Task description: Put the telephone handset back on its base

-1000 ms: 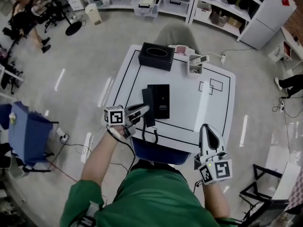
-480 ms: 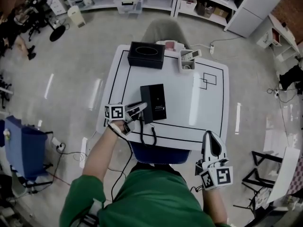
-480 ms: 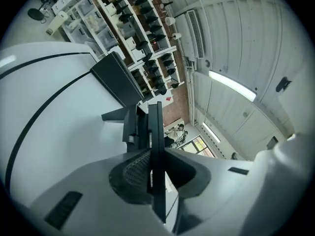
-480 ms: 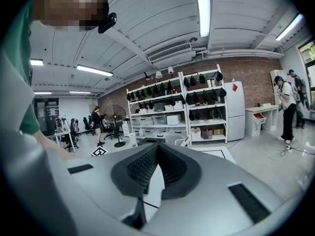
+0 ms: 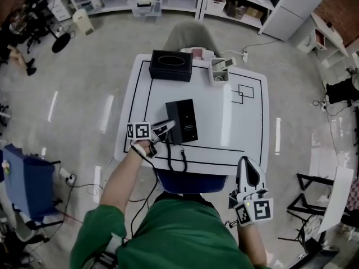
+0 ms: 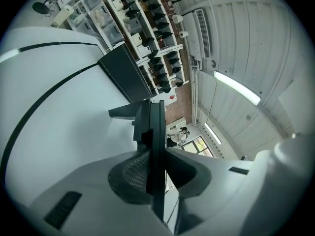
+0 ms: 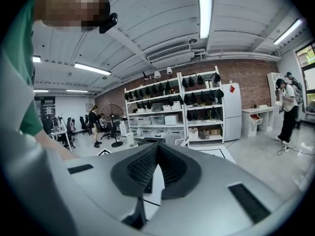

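Grey polished floor and white storage shelves surround a white table (image 5: 247, 133) marked with black lines, seen from above in the head view. At mid-table lies the black telephone base (image 5: 189, 119). The telephone handset (image 5: 171, 129) lies along the base's left side, and its coiled cord (image 5: 175, 157) trails over the table's near edge. The left gripper (image 5: 164, 130) reaches in from the lower left and has the handset's near end between its jaws. A black tissue box (image 5: 171, 65) sits at the table's far left corner, with a small white holder (image 5: 220, 72) to its right. The right gripper (image 5: 249, 170) hangs at the table's near right corner, well apart from the phone.

White tabletop (image 6: 49, 107) fills the left half of the left gripper view, which is tilted on its side. The handset (image 6: 156, 127) runs edge-on up the middle, clamped between the two dark pads of the left gripper (image 6: 157, 168). The jaws have just been opening a little, yet the pads press on it from both sides. Beyond it a black box (image 6: 125, 75) stands on the table.

Shelving against a brick wall fills the background of the right gripper view. The right gripper (image 7: 156, 163) has its ribbed pads closed against each other with nothing between them. A person (image 7: 289, 107) stands at the right edge of the frame.
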`<state>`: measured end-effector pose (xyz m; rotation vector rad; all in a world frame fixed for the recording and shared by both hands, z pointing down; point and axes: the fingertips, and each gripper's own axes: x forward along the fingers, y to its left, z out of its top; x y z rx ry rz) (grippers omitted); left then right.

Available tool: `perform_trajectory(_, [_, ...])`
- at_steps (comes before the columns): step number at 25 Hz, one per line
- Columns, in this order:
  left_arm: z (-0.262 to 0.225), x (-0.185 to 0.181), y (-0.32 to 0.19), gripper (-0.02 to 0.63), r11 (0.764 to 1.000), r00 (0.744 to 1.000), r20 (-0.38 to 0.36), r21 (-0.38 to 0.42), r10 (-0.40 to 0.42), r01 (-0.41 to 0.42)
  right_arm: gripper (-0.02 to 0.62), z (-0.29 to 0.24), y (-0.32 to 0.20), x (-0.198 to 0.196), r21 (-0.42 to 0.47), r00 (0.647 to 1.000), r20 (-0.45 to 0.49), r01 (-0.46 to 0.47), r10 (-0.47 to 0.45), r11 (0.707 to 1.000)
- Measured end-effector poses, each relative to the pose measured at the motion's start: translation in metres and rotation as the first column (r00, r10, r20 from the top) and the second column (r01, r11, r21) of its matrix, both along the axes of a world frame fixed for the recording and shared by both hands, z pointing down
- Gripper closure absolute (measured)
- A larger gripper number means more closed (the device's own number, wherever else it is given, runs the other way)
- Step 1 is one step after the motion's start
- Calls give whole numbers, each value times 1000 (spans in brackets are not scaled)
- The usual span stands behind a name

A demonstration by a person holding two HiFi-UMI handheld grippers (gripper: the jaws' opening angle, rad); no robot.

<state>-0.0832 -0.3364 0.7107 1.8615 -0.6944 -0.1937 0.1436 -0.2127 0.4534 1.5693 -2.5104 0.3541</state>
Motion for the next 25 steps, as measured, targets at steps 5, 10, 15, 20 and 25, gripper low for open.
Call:
perform_trajectory(5, [12,-7,0,389,999,997,74,-49,-2,6,575,-4,5,-4,4,1000,1,-16,16,1000])
perform_trajectory(10, [4,-5,2,439,999,998,63,-40,-12,14,575,-9,10,-10,11,1000,3,-19,19,1000])
perform_trajectory(15, [-4,0,5,525,1000,1000,18,4,19,-19,575,-7,20,-10,10,1000,-2,-27,27,1000])
perform_trajectory(20, [-1,-1,6,525,999,997,-66,20,44,-42,575,-6,30,-9,1,999,-13,-42,42,999])
perform_trajectory(25, [1,1,2,525,995,992,-80,26,94,-92,575,-8,41,-12,3,999,-20,-48,48,999])
